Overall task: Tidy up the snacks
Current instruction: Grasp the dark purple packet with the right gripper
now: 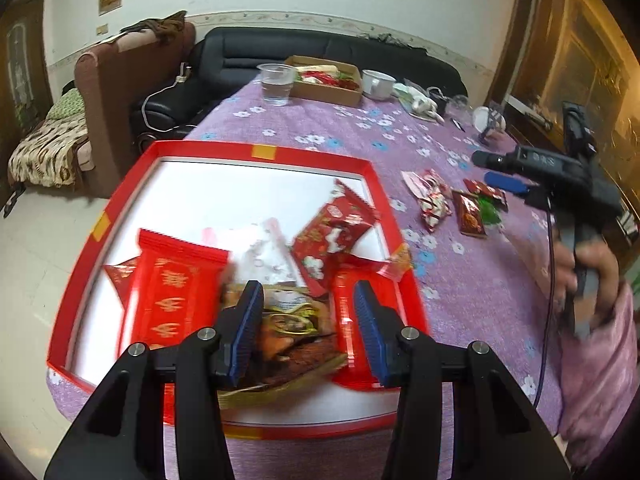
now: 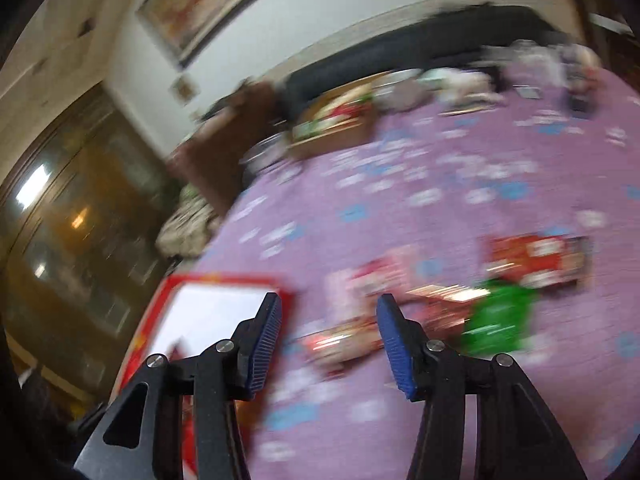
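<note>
A red-rimmed tray (image 1: 320, 153) with a white floor lies on the purple flowered tablecloth (image 1: 460, 280). It holds several snack packets: a red one with gold characters (image 1: 172, 292), a brown-gold one (image 1: 296, 332), and red patterned ones (image 1: 332, 236). My left gripper (image 1: 308, 304) is open above the brown-gold packet, holding nothing. Loose snacks (image 1: 436, 200) lie on the cloth right of the tray. My right gripper (image 2: 328, 320) is open and empty above blurred loose packets, among them a green one (image 2: 500, 320) and a red one (image 2: 536, 260). The tray's corner (image 2: 224, 280) lies to its left.
At the table's far end stand a plastic cup (image 1: 276, 84), a cardboard box of food (image 1: 328, 80), a white cup (image 1: 376, 82) and small clutter (image 1: 488, 120). A black sofa (image 1: 280, 48) and brown armchair (image 1: 120, 92) lie beyond. The right hand and gripper (image 1: 560, 176) show at right.
</note>
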{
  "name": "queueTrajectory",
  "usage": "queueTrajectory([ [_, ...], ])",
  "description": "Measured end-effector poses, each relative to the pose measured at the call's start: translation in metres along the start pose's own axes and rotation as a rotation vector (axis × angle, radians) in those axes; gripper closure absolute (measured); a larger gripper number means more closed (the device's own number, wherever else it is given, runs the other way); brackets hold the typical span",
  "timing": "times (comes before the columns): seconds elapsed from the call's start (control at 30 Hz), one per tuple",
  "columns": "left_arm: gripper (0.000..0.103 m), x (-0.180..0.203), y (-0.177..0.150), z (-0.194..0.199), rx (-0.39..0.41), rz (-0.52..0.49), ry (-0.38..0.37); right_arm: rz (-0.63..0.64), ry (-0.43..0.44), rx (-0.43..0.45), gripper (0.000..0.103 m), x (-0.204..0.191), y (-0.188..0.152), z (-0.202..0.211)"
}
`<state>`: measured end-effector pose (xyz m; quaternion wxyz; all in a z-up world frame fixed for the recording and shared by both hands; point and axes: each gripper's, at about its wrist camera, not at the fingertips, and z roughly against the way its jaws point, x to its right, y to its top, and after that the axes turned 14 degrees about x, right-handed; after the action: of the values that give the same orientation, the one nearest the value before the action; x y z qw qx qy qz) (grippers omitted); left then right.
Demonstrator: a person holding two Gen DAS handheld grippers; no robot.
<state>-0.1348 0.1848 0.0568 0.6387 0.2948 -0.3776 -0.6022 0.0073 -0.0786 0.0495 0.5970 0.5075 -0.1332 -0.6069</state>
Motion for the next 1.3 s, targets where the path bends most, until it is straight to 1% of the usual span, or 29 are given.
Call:
queueTrajectory([
  [0.03,0.058,0.003,0.0,-0.001,-0.003,-0.004,-0.007,-0.019,-0.059,0.002,0.05,0.022,0.01,0.0],
  [0.07,0.058,0.007,0.0,-0.001,-0.007,-0.01,-0.017,-0.038,-0.101,0.006,0.05,0.038,0.02,-0.001],
  [0.13,0.058,0.017,-0.001,-0.002,-0.018,-0.027,-0.039,-0.075,-0.166,0.02,0.05,0.068,0.038,-0.004],
  [0.2,0.057,0.028,-0.002,-0.001,-0.02,-0.05,-0.058,-0.106,-0.228,0.015,0.05,0.093,0.05,-0.012],
  [0.3,0.057,0.043,-0.002,0.001,-0.021,-0.09,-0.083,-0.124,-0.285,0.009,0.05,0.116,0.056,-0.024],
  [0.37,0.054,0.051,-0.002,0.003,-0.021,-0.109,-0.089,-0.123,-0.305,-0.024,0.05,0.124,0.051,-0.036],
  [0.4,0.053,0.055,-0.003,0.003,-0.023,-0.12,-0.093,-0.121,-0.299,-0.049,0.053,0.128,0.047,-0.039],
  [0.43,0.053,0.058,-0.003,0.003,-0.024,-0.125,-0.097,-0.113,-0.291,-0.065,0.053,0.128,0.042,-0.042],
  [0.5,0.053,0.062,-0.003,0.004,-0.028,-0.134,-0.101,-0.04,-0.301,-0.062,0.055,0.117,0.035,-0.039],
  [0.57,0.053,0.067,-0.004,0.004,-0.034,-0.138,-0.108,-0.012,-0.266,-0.097,0.059,0.106,0.025,-0.035],
  [0.63,0.053,0.07,-0.006,0.004,-0.039,-0.142,-0.119,0.013,-0.21,-0.143,0.068,0.095,0.014,-0.028],
  [0.7,0.053,0.075,-0.01,0.005,-0.048,-0.152,-0.128,0.043,-0.158,-0.174,0.068,0.084,0.001,-0.018],
  [0.77,0.053,0.078,-0.014,0.006,-0.056,-0.164,-0.14,0.06,-0.094,-0.226,0.069,0.071,-0.015,0.001],
  [0.87,0.053,0.085,-0.019,0.008,-0.065,-0.187,-0.155,0.132,0.033,-0.313,0.068,0.052,-0.042,0.035],
  [0.9,0.053,0.087,-0.02,0.009,-0.066,-0.191,-0.16,0.141,0.047,-0.32,0.068,0.05,-0.046,0.043],
  [0.97,0.053,0.091,-0.022,0.01,-0.067,-0.197,-0.166,0.139,0.03,-0.288,0.068,0.056,-0.049,0.068],
  [1.0,0.053,0.093,-0.023,0.01,-0.07,-0.198,-0.17,0.139,-0.003,-0.255,0.065,0.061,-0.048,0.082],
  [1.07,0.053,0.099,-0.024,0.01,-0.079,-0.2,-0.183,0.123,-0.035,-0.219,0.064,0.069,-0.045,0.097],
  [1.2,0.049,0.111,-0.03,0.014,-0.085,-0.227,-0.2,0.129,-0.058,-0.199,0.064,0.069,-0.047,0.104],
  [1.3,0.049,0.117,-0.033,0.017,-0.088,-0.244,-0.2,0.185,-0.038,-0.179,0.064,0.05,-0.053,0.104],
])
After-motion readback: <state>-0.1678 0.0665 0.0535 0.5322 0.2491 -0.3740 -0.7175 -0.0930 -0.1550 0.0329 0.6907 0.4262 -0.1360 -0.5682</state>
